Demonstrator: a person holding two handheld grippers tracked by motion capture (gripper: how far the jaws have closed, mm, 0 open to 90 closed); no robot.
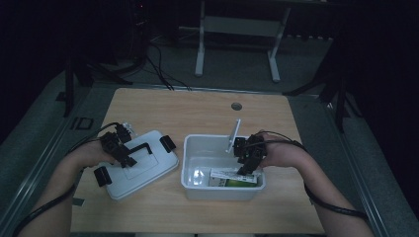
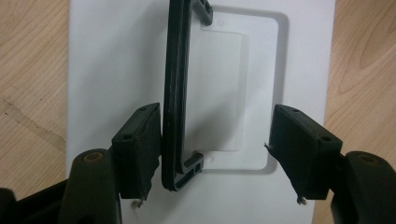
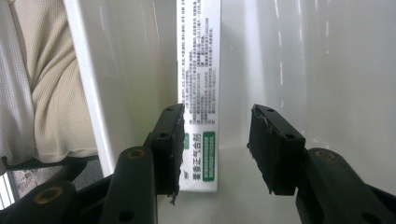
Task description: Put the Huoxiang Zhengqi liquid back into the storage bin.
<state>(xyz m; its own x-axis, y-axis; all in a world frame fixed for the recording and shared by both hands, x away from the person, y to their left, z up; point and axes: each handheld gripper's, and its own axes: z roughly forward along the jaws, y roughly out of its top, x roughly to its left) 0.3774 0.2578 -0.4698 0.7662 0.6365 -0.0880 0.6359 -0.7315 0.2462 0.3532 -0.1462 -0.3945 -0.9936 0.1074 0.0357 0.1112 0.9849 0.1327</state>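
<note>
Wooden table [image 1: 197, 111] carries everything, its pale top spanning the middle of the high view. Next in size, a white plastic bin [image 1: 190, 170] sits toward four o'clock from the table's centre, open-topped. A white lid [image 1: 153, 170] with black end clips lies flat at about eight o'clock, well apart from the bin.

Inside the bin, along its wall nearest the person, lies a white and green carton [image 3: 198, 93] printed with small text; in the high view it sits at the bin's five o'clock corner.

Smaller still, the lid's black handle [image 2: 176, 93] stands raised from a recess in the lid's middle.

The left gripper [image 2: 215, 154] hangs over the lid with its jaws apart; one pad touches the handle's side, the other stands clear of it.

The right gripper [image 3: 215, 149] points down into the bin, jaws apart. One pad lies against the carton's edge, the other is off it.
</note>
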